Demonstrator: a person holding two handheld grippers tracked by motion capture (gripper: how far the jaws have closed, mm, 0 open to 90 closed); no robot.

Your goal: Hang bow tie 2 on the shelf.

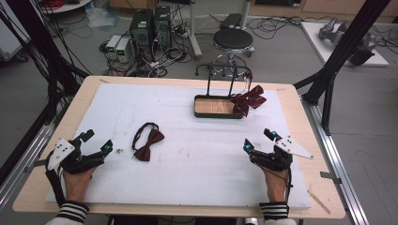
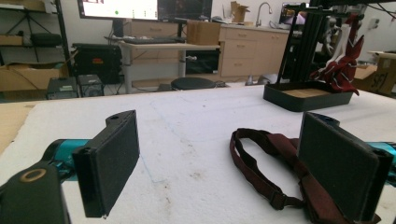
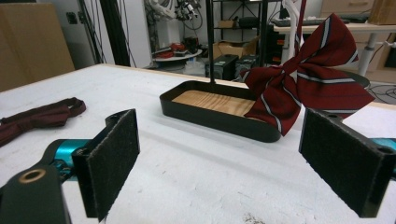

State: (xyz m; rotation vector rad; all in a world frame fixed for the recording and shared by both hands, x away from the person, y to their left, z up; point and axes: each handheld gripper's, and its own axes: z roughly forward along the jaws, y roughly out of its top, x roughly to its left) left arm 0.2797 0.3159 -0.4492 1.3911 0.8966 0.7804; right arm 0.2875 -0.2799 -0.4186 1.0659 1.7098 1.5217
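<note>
A dark red bow tie [image 1: 147, 142] with its looped strap lies flat on the white mat left of centre; in the left gripper view the bow tie [image 2: 275, 161] lies just past the jaws, partly behind the right one. A striped red bow tie [image 1: 248, 99] hangs from the black stand [image 1: 218, 106] over the right end of its wooden tray; the right gripper view shows this striped tie [image 3: 308, 86] ahead. My left gripper [image 1: 96, 141] rests open at the near left, empty. My right gripper [image 1: 258, 140] rests open at the near right, empty.
The white mat [image 1: 187, 145] covers most of the wooden table [image 1: 291, 101]. Black frame posts stand at both sides. A stool [image 1: 233, 41], computers and cables sit on the floor beyond the far edge.
</note>
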